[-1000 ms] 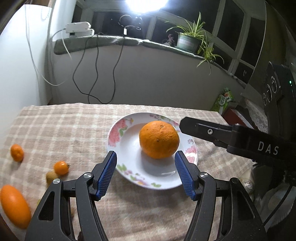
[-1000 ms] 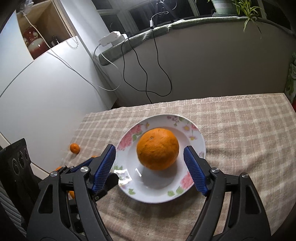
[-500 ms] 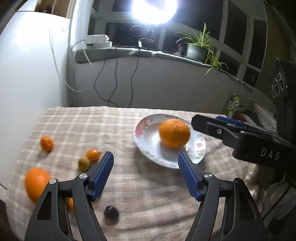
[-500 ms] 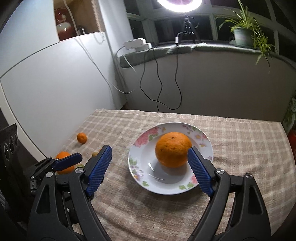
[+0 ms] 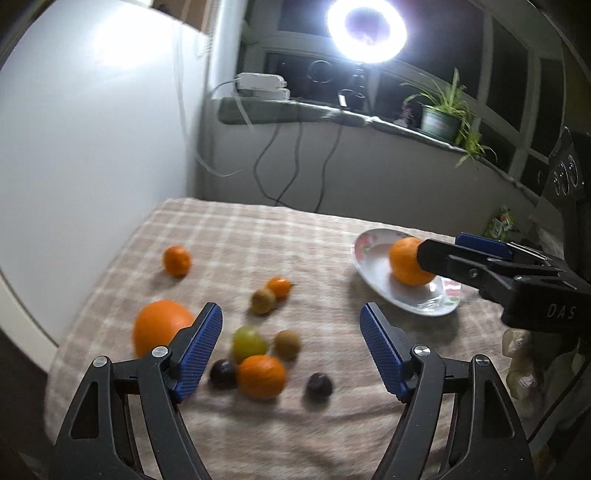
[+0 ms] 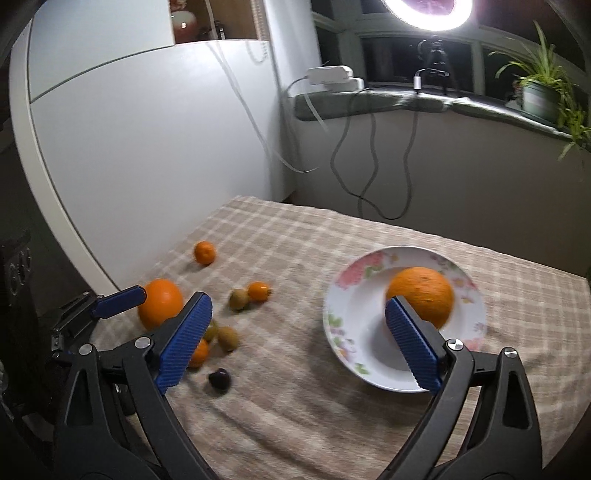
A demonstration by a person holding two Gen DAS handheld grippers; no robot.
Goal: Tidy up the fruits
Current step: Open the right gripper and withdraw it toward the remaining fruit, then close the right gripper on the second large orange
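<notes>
A bright white ring light [image 5: 366, 29] above the far windowsill is the main source and blows out to glare in both views. The white wall panel [image 5: 92, 129] on the left catches its sheen. The room beyond stays dim. Fruit casts soft near-side shadows on the beige checked cloth [image 6: 295, 240], motion blur smears the nearest fruit, and fisheye curvature bends and darkens the edges.

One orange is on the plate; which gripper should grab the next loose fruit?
Left. The left gripper faces the loose fruit, jaws opening and empty. The right gripper, also opening, sits nearer the plate.
</notes>
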